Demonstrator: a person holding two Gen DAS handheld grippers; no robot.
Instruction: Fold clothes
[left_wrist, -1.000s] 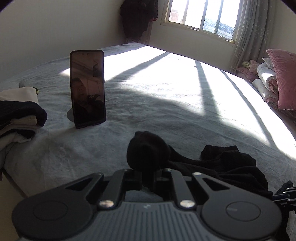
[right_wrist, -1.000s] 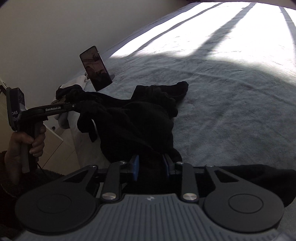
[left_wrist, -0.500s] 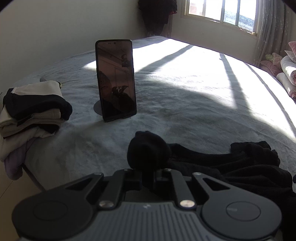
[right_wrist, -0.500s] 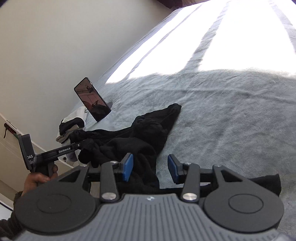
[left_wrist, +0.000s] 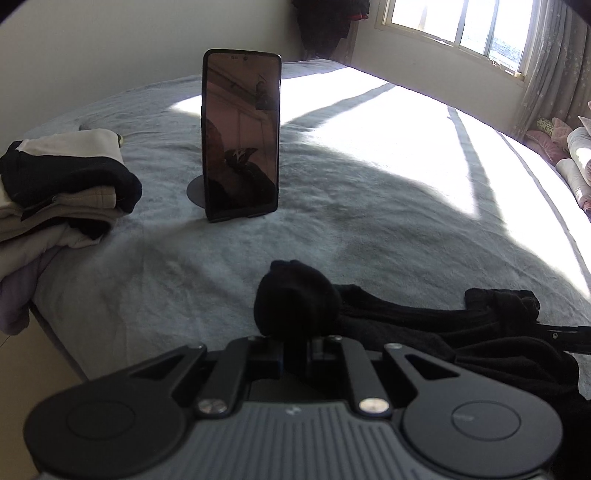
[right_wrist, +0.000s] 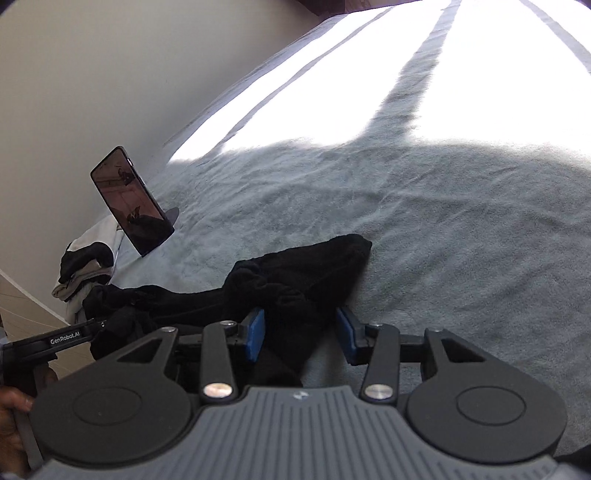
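A black garment (right_wrist: 295, 280) lies crumpled on the grey bedspread (right_wrist: 443, 221). My left gripper (left_wrist: 295, 354) is shut on a bunched end of the black garment (left_wrist: 295, 299), low over the bed's near edge. It also shows from the side in the right wrist view (right_wrist: 110, 325), pinching the cloth. My right gripper (right_wrist: 301, 332) is open, its blue pads (right_wrist: 255, 334) either side of the garment's near fold, holding nothing.
A phone (left_wrist: 242, 136) stands upright on a round stand on the bed, also in the right wrist view (right_wrist: 133, 203). A pile of folded clothes (left_wrist: 62, 184) sits at the bed's left corner. Pink pillows (left_wrist: 569, 147) lie far right under the window.
My right gripper has opened and let go of the garment, which has dropped flatter onto the bed. My left gripper, still shut on the cloth, has moved left toward the phone.
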